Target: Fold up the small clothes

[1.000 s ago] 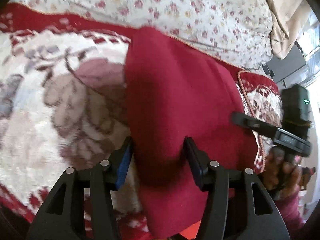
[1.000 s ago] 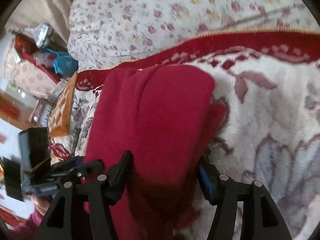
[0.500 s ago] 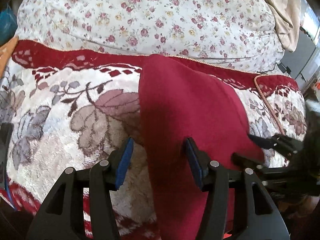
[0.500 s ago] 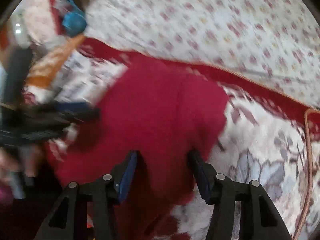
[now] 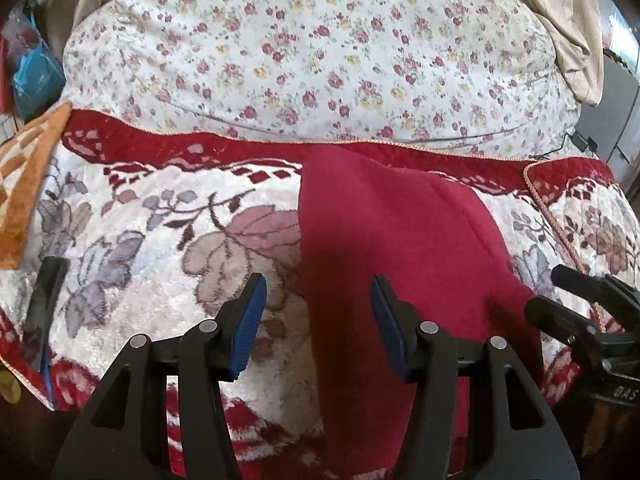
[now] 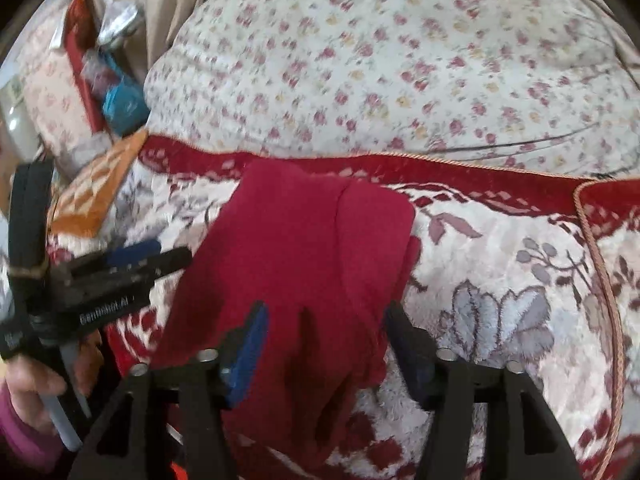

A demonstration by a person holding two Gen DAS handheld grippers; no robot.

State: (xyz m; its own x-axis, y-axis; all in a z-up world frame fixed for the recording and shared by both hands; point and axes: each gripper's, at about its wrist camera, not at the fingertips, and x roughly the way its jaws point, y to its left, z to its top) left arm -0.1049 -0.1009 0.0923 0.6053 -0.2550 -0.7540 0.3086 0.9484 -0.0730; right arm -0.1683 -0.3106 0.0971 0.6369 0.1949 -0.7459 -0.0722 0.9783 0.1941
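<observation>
A dark red garment [image 5: 392, 248] lies folded into a long strip on the floral blanket [image 5: 160, 232], its near end hanging over the front edge. My left gripper [image 5: 318, 322] hovers over its left edge, open, and its blue pads [image 5: 248, 320] do not touch the cloth. In the right wrist view the same garment [image 6: 312, 248] runs between the fingers of my right gripper [image 6: 326, 342]. Those jaws are opening and the pads [image 6: 252, 340] do not press on it. Each gripper shows in the other's view, the right gripper [image 5: 580, 312] and the left gripper [image 6: 120, 268].
A big white flowered pillow [image 5: 320, 52] fills the back. An orange patterned cloth [image 5: 24, 184] lies at the blanket's left end, with blue and red clutter [image 6: 116, 92] behind it. A hand [image 6: 32, 392] in a pink sleeve holds the left gripper.
Both grippers drew back and up from the garment, so more pillow and blanket show. The right jaws widened and no longer pinch the cloth. The garment stays folded in place.
</observation>
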